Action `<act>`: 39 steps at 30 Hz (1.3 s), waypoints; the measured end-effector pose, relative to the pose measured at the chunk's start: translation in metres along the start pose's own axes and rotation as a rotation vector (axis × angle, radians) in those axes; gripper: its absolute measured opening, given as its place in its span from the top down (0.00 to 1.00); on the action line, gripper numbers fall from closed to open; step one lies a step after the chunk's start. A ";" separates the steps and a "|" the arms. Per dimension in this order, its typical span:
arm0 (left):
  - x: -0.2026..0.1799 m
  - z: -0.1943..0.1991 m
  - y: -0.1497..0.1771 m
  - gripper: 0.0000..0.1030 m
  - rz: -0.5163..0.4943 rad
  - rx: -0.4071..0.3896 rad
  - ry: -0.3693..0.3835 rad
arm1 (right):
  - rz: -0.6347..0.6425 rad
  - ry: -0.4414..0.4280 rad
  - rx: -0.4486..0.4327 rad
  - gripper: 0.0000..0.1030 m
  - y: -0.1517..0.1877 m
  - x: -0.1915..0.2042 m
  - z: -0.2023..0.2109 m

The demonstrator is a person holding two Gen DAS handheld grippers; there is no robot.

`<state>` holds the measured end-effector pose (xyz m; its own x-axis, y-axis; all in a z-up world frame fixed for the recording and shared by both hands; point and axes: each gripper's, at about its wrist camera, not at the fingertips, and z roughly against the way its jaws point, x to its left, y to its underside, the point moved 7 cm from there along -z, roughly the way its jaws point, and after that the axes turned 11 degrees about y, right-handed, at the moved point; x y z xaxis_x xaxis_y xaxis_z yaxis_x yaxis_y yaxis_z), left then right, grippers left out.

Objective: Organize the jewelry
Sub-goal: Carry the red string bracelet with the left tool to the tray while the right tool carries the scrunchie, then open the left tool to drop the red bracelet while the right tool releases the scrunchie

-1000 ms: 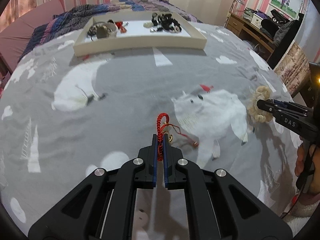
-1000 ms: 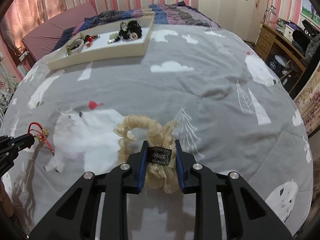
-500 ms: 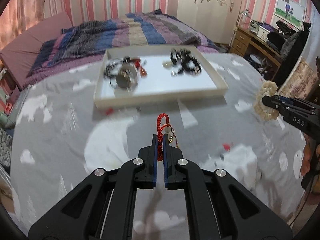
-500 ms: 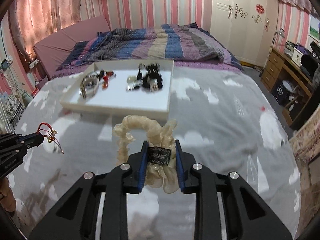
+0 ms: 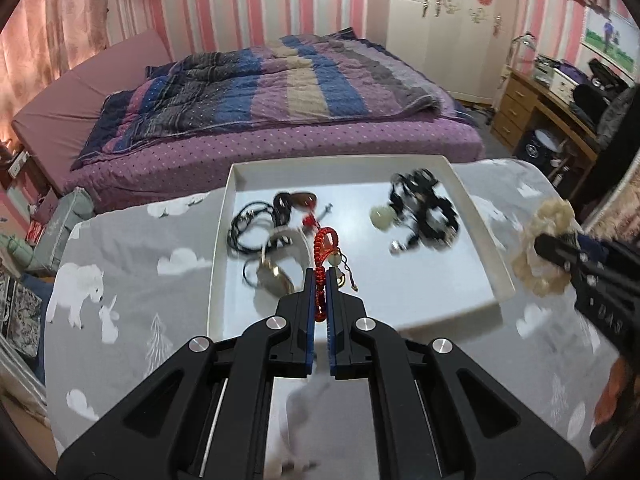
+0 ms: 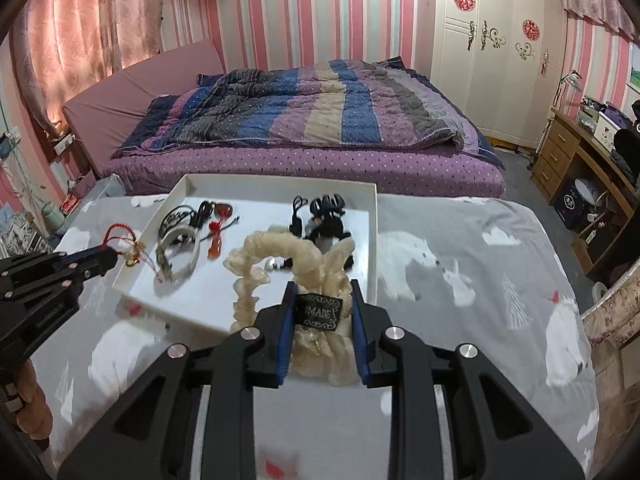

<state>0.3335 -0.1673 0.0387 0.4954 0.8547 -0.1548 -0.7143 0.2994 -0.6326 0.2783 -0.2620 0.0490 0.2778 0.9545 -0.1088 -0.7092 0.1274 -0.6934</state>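
The left gripper [image 5: 319,280] had its jaws clamped on a red bracelet [image 5: 325,246], whose braided loop stood up from the fingertips while a small charm and thin cords dangled beside them. It hung over the near-left part of the white tray [image 5: 486,236], just above the pile of dark cords and a pale bangle [image 6: 182,258] already lying there. The right gripper [image 6: 320,300] had its jaws pressed on a cream scrunchie [image 6: 280,254] at its black label, the ruffled loop arching forward over the near edge of the tray, short of the black tangle [image 6: 326,216] at the tray's far right. Neither piece touched the tray floor, as far as the views showed.

The main risk seemed to be snagging. If the bracelet were released straight down, its loose cords could catch in the dark cords below and knot the two pieces together, spoiling the sorting. The charm could also hook on a fingertip as the jaws parted, dragging the bracelet back out. The scrunchie was soft and light; let go too near the rim, it might flop half outside onto the grey blanket [image 6: 460,320]. With both grippers converging on one tray, a careless crossing could also knock them together.
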 end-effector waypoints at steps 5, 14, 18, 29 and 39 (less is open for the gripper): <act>0.009 -0.044 -0.016 0.98 0.063 0.037 0.012 | -0.012 0.016 0.018 0.75 -0.008 0.006 -0.030; 0.010 -0.100 0.008 0.98 0.068 0.085 -0.007 | -0.014 0.060 0.068 0.75 0.014 0.014 -0.092; 0.012 -0.109 0.012 0.98 0.079 0.073 -0.009 | -0.029 0.054 0.067 0.75 0.020 0.017 -0.105; 0.009 -0.115 0.021 0.98 0.057 0.066 0.008 | -0.025 0.056 0.058 0.75 0.027 0.018 -0.114; 0.010 -0.119 0.024 0.98 0.066 0.083 0.011 | -0.020 0.046 0.104 0.68 0.035 0.021 -0.130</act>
<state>0.3806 -0.2017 -0.0684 0.4509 0.8693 -0.2026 -0.7838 0.2770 -0.5558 0.3431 -0.2726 -0.0703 0.3208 0.9382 -0.1297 -0.7660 0.1764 -0.6181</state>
